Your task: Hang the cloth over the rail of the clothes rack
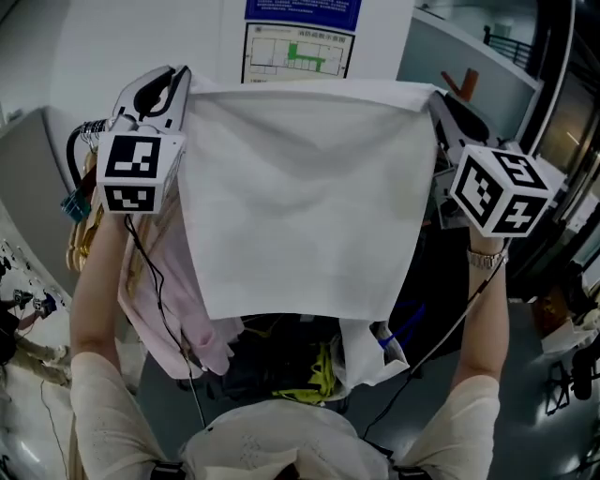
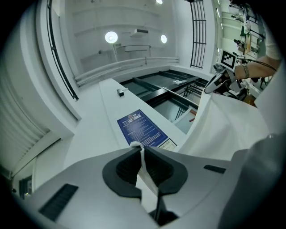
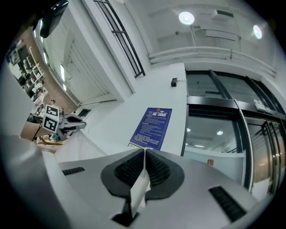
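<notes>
A white cloth (image 1: 300, 197) hangs spread flat in front of me, held up by its two top corners. My left gripper (image 1: 178, 80) is shut on the top left corner; in the left gripper view a strip of cloth (image 2: 145, 172) is pinched between its jaws and the sheet (image 2: 223, 129) stretches off to the right. My right gripper (image 1: 439, 98) is shut on the top right corner, with a fold of cloth (image 3: 140, 185) clamped between its jaws. The rack's rail is hidden behind the cloth.
Below the cloth hang a pink garment (image 1: 173, 300), a yellow one (image 1: 319, 375) and dark clothes (image 1: 272, 356). Hangers (image 1: 82, 202) cluster at the left. A wall with a blue notice (image 1: 300, 11) stands ahead. Glass partitions (image 3: 223, 129) are to the right.
</notes>
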`<action>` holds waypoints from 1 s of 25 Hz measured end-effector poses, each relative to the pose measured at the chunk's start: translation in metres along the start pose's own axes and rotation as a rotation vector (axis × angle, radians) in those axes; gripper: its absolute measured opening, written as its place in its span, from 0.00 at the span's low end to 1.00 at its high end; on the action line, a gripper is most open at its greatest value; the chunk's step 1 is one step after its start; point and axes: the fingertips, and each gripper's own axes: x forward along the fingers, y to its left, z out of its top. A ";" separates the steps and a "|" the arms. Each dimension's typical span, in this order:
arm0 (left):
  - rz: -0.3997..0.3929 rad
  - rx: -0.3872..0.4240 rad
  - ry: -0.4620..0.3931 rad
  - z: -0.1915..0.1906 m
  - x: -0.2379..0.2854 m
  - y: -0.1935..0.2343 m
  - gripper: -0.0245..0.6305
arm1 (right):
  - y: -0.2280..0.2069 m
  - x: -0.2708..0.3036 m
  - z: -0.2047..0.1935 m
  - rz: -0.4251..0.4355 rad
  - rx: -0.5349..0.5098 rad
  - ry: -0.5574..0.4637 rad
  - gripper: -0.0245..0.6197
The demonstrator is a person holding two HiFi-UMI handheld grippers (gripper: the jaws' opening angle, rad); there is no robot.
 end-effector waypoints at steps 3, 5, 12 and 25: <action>0.009 0.023 0.003 0.014 0.029 0.022 0.07 | -0.010 0.017 0.019 0.005 -0.029 -0.032 0.07; 0.020 0.038 0.007 0.022 0.049 0.036 0.07 | -0.017 0.029 0.030 0.013 -0.029 -0.060 0.07; 0.072 0.104 0.061 0.015 0.107 0.050 0.07 | -0.041 0.086 0.032 0.034 -0.041 -0.075 0.07; -0.039 0.494 0.261 -0.052 0.141 -0.002 0.07 | -0.025 0.136 -0.067 0.234 -0.659 0.303 0.12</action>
